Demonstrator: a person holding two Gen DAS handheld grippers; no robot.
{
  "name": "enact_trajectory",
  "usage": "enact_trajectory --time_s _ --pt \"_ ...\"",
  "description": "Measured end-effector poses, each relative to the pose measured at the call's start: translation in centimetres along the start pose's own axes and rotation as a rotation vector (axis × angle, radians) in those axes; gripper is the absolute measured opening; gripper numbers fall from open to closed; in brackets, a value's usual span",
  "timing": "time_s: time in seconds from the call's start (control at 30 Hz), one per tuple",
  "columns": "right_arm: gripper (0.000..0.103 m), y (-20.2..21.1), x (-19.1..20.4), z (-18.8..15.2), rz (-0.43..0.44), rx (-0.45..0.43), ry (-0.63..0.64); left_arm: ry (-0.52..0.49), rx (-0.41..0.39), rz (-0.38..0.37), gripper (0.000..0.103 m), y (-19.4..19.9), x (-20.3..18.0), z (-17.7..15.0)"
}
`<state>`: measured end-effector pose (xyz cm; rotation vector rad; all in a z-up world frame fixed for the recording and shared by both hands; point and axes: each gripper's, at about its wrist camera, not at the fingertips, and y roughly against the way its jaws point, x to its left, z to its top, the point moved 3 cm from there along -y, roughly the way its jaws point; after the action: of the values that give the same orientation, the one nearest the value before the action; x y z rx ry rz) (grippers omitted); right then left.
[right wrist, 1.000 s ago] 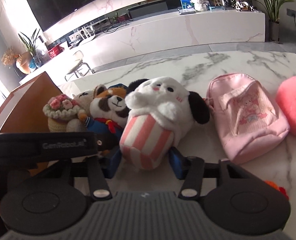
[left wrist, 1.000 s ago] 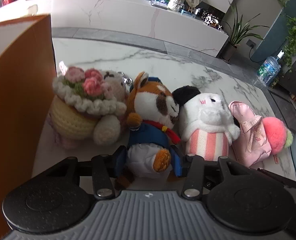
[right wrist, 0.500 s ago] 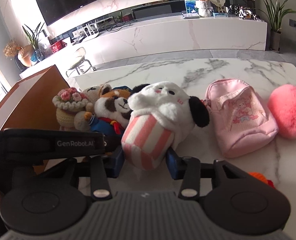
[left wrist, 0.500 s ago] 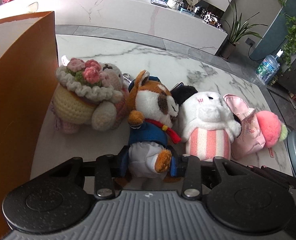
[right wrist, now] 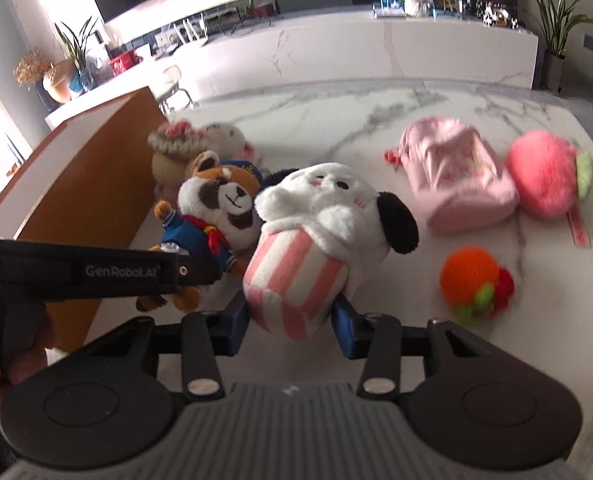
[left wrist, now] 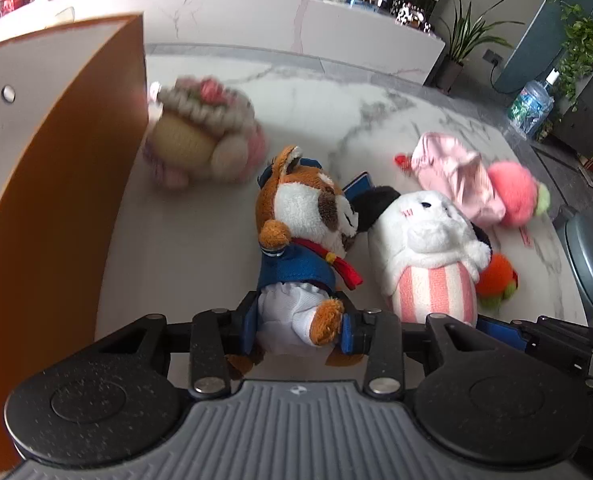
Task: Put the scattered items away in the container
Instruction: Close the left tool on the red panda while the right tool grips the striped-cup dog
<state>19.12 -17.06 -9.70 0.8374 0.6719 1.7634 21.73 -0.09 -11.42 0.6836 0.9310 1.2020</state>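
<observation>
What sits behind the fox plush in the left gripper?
Behind the fox plush sits a crocheted cake toy beside the orange box. A pale plush behind it is mostly hidden.

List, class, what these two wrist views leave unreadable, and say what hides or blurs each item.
- Orange box interior: both views show only its outer wall; the left view's edge cuts it off.
- Crochet flower doll: motion-blurred in the left view, partly behind the fox plush in the right.
- Pink pouch print: blurred.

both wrist cameras look steeply down, close over the marble table [left wrist: 200,240], sharing the same toys.
</observation>
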Motion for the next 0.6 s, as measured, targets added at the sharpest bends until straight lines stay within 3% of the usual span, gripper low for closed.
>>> enact_trajectory --time_s 0.23,0.3,0.37,0.6 --pt "0.054 0.6 0.2 -2.4 -0.008 0.045 -0.021 0.049 0.044 -0.028 0.048 0.1 0.7 -1.8" --pt "0.062 0.9 0.1 -2.2 -0.013 0.044 -0.04 0.039 0.038 -0.014 0.06 0.5 0.5 -1.7" --pt "0.086 1.3 -0.2 -1.9 -0.017 0.031 -0.064 0.033 0.013 0.007 0.075 0.8 0.5 -1.3" --pt "0.088 0.4 -1.6 0.3 -0.004 0.057 -0.198 0.075 0.066 -0.003 0.079 -1.0 0.9 0.1"
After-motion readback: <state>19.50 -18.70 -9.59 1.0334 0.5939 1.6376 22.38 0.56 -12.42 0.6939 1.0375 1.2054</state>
